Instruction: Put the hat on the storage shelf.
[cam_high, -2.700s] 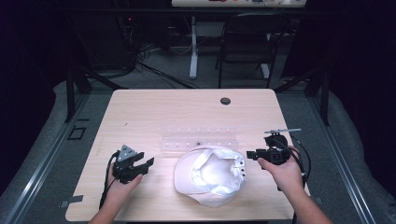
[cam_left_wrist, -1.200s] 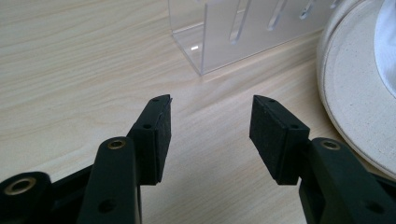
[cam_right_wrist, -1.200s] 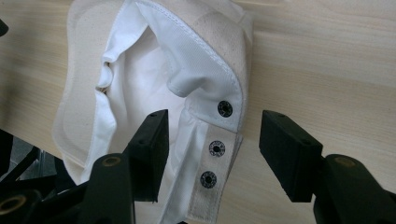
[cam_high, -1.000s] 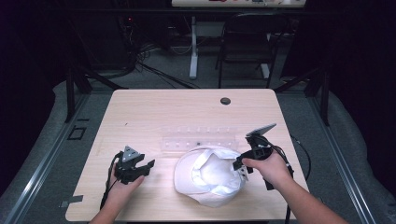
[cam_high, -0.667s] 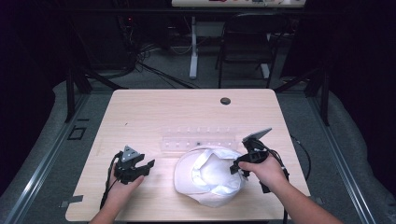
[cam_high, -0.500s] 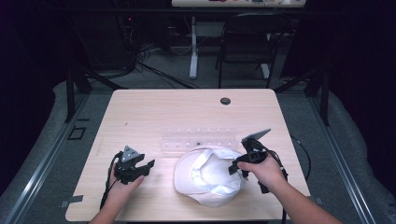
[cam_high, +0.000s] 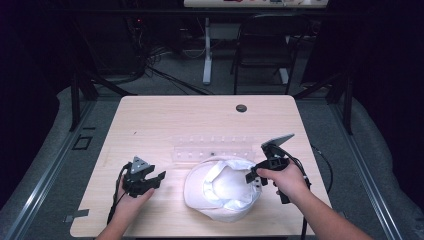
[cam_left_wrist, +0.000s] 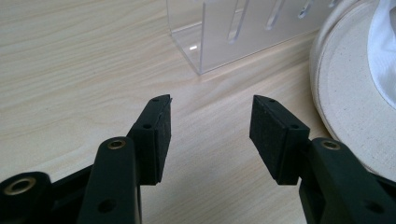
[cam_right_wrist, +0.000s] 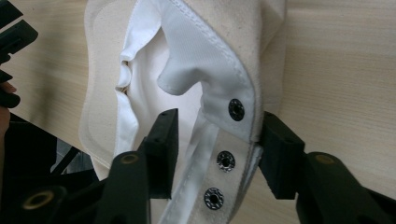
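Observation:
A cream cap (cam_high: 222, 187) lies upside down on the wooden table (cam_high: 165, 125), its white lining up. My right gripper (cam_high: 251, 179) is at the cap's right edge. In the right gripper view the cap's snap strap (cam_right_wrist: 226, 160) stands between my right gripper's (cam_right_wrist: 217, 135) jaws, which have just been closing. The right pad meets the cap's edge and the left pad stands off the strap. My left gripper (cam_high: 159, 179) rests left of the cap. Its own view shows my left gripper (cam_left_wrist: 210, 121) open over bare wood, with the cap's brim (cam_left_wrist: 345, 93) to the right.
A clear acrylic rack (cam_high: 212, 150) lies just behind the cap, and it shows ahead as the rack (cam_left_wrist: 233, 32) in the left gripper view. A small black disc (cam_high: 241, 108) sits near the table's far edge. A chair (cam_high: 260, 45) and cables stand beyond the table.
My right hand has come in from the table's right side to the cap's rear edge, and its jaws have narrowed around the strap. The left hand has kept still.

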